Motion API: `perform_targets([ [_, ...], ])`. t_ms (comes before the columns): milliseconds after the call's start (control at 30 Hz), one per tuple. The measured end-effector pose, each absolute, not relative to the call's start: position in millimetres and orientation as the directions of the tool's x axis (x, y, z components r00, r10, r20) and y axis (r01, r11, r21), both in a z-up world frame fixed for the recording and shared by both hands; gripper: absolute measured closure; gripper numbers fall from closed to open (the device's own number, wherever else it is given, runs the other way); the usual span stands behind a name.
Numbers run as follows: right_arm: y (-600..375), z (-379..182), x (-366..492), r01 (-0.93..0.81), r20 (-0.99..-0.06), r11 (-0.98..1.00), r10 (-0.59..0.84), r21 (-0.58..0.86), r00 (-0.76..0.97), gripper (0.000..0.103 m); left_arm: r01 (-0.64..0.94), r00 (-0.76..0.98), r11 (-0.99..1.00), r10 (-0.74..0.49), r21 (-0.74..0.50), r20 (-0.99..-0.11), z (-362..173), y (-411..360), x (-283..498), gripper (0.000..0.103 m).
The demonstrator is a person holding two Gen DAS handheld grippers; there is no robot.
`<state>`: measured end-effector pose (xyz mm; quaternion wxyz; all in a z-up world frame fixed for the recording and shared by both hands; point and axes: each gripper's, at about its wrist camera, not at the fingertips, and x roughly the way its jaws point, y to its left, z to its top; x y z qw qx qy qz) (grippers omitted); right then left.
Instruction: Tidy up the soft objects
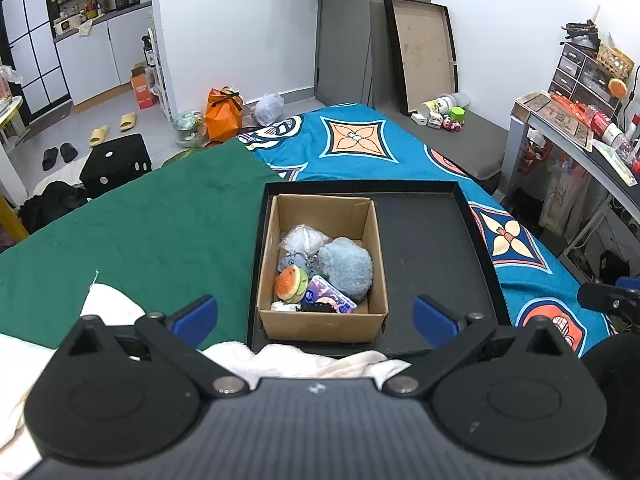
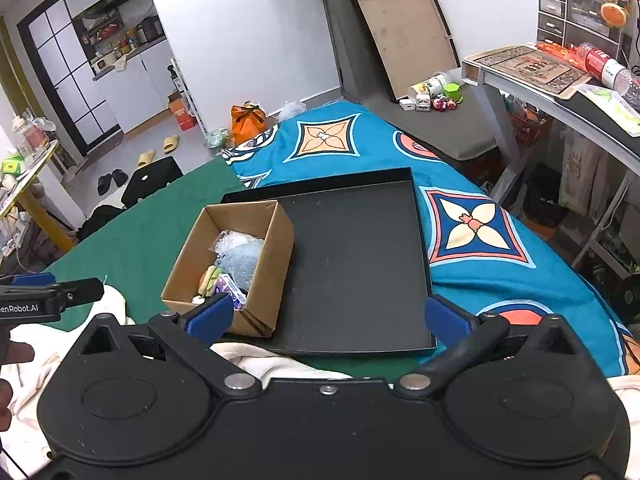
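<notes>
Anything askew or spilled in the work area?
Nothing spilled. The cardboard box sits slightly skewed in the black tray, and a white towel lies bunched against the tray's near edge.

Soft toys (image 1: 347, 268) fill a cardboard box (image 1: 320, 326) in a black tray (image 1: 432, 248).

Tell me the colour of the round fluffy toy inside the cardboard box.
Pale blue. The fluffy toy shows best in the left wrist view.

orange bag (image 1: 224, 114) on floor | yellow slippers (image 1: 116, 128) | desk (image 2: 560, 92) right, cluttered
</notes>
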<state>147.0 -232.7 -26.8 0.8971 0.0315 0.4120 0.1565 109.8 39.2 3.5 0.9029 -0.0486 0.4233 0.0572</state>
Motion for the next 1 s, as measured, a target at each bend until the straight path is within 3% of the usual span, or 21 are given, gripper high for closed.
perform_targets([
  [1000,-230.0,-25.2,146.6,-0.265,-0.73,0.949,0.304,0.173,0.612,0.0,-0.145,0.637,0.989,0.061,-0.042,-0.769,1.5,38.0,112.2,0.0],
])
